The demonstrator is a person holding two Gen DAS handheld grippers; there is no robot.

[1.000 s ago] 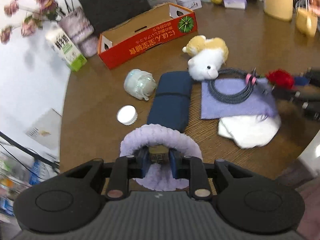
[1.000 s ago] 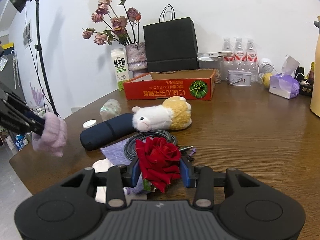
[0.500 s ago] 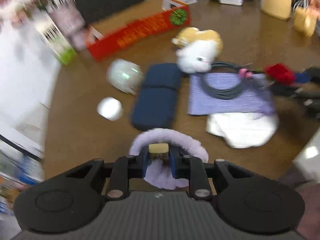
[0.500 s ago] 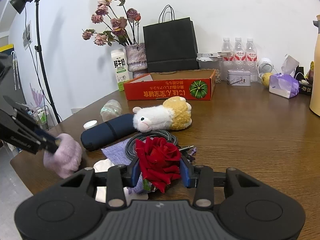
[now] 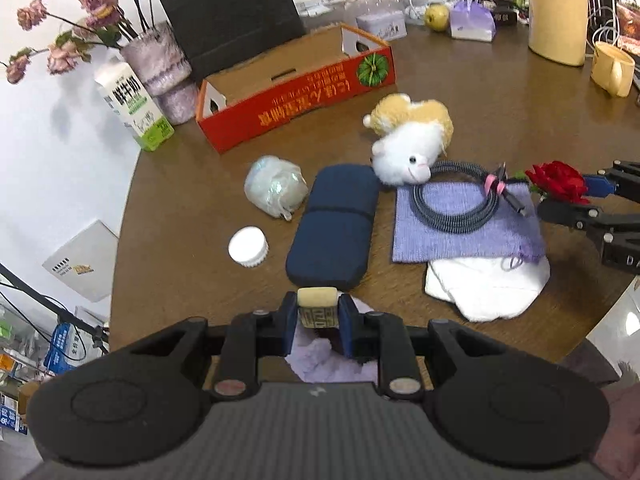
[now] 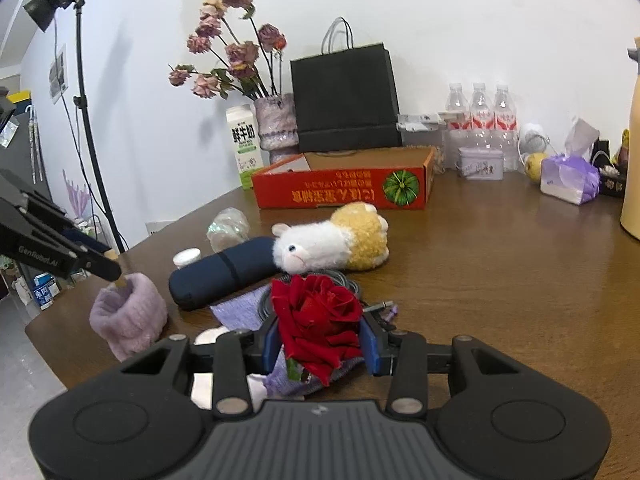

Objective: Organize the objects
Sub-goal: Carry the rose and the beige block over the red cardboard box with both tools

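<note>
My left gripper point(image 5: 318, 320) is shut on the tan tag point(image 5: 317, 310) of a fluffy lilac band point(image 5: 332, 362), which rests on the table's near left edge; the band also shows in the right wrist view point(image 6: 128, 318). My right gripper point(image 6: 320, 346) is shut on a red rose point(image 6: 320, 316), held just above the lilac cloth point(image 5: 464, 232). The rose also shows at the right of the left wrist view point(image 5: 558, 182). A coiled dark cable point(image 5: 456, 198) lies on the cloth, over a white cloth point(image 5: 486, 290).
A navy pouch point(image 5: 334, 234), a plush sheep point(image 5: 410, 148), a clear wrapped bundle point(image 5: 274, 190) and a white cap point(image 5: 248, 246) lie mid-table. An open red cardboard box point(image 5: 296, 100), milk carton point(image 5: 134, 106), flower vase point(image 5: 160, 68) and black bag point(image 5: 230, 12) stand behind. The table edge point(image 5: 120, 264) is at left.
My left gripper has lowered the lilac band from the air onto the table's near left edge, tilting down over it. The right gripper and the rose have stayed still.
</note>
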